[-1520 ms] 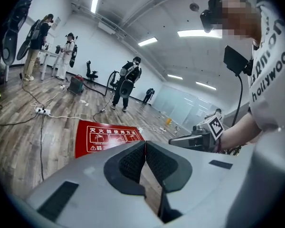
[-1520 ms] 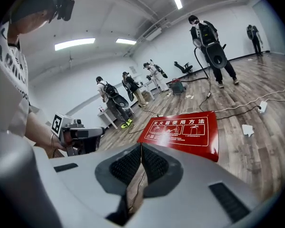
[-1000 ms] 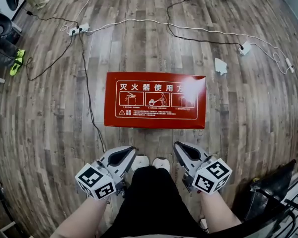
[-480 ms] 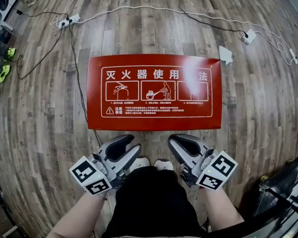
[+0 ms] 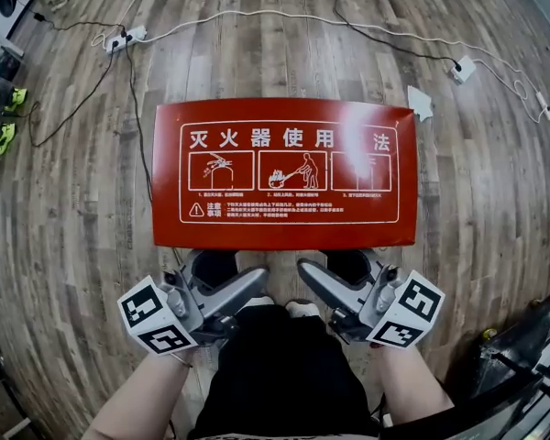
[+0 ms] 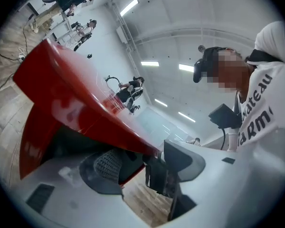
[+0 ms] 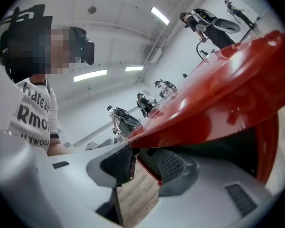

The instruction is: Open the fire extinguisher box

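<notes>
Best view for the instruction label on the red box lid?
Head view: the whole instruction label faces the camera, pictograms and text in frame, bar one glare patch. Both gripper views sit low at the near edge of the red lid and catch its top only at a grazing angle; the label isn't readable.

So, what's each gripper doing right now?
Left gripper: jaws just opening, edge of red box between them, ungripped.
Right gripper: jaws just opening, same edge between them, ungripped.
</notes>
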Available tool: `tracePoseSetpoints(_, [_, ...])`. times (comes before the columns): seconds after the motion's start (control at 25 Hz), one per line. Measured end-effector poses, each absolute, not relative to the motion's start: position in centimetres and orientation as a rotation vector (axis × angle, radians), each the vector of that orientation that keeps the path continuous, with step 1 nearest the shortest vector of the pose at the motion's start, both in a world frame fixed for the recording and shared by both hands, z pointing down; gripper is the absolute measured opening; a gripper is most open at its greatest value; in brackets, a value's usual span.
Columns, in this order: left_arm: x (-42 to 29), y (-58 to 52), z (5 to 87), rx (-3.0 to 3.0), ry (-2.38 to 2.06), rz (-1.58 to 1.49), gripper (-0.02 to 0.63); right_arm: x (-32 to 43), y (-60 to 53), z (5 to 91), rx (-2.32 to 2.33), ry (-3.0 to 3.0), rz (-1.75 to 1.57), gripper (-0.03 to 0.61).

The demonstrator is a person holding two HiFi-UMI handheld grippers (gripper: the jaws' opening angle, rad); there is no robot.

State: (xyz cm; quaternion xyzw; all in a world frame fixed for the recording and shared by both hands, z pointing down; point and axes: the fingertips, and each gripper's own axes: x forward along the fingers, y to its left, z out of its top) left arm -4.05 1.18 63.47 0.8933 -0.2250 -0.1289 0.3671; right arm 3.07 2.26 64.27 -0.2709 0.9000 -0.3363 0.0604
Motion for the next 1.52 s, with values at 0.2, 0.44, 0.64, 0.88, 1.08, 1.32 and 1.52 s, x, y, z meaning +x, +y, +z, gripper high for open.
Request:
tracePoseSetpoints(0.2, [-4.1,1.0,62.7,2.247,-0.548,-0.403,0.249,3.2,2.2,63.6,-0.805,2.627,-1.086,0.164])
tracePoseSetpoints(0.44, [-4.2,1.2,60.0,2.223,-0.535,-0.446,0.247,3.5,2.2,60.9,-0.798,2.550,-1.097,0.163])
tracePoseSetpoints(0.64, [-4.4,1.0,57.1,2.183,-0.524,-0.511,0.247,5.2,0.8,58.2,-0.881,2.378,-1.111,0.163])
tracePoseSetpoints(0.88, [-4.8,0.2,54.3,2.141,-0.529,-0.566,0.247,5.2,0.4,54.4,-0.864,2.315,-1.083,0.163])
tracePoseSetpoints(1.08, [-5.2,-1.5,52.4,2.043,-0.556,-0.684,0.244,5.3,-0.5,52.5,-0.893,2.241,-1.090,0.163])
tracePoseSetpoints(1.32, [-5.5,-7.3,48.6,1.907,-0.590,-0.689,0.221,5.3,-6.0,48.0,-0.944,2.145,-1.142,0.162])
tracePoseSetpoints(1.52, [-5.8,-10.3,47.9,1.795,-0.614,-0.718,0.109,5.4,-8.8,46.2,-0.999,2.057,-1.159,0.093])
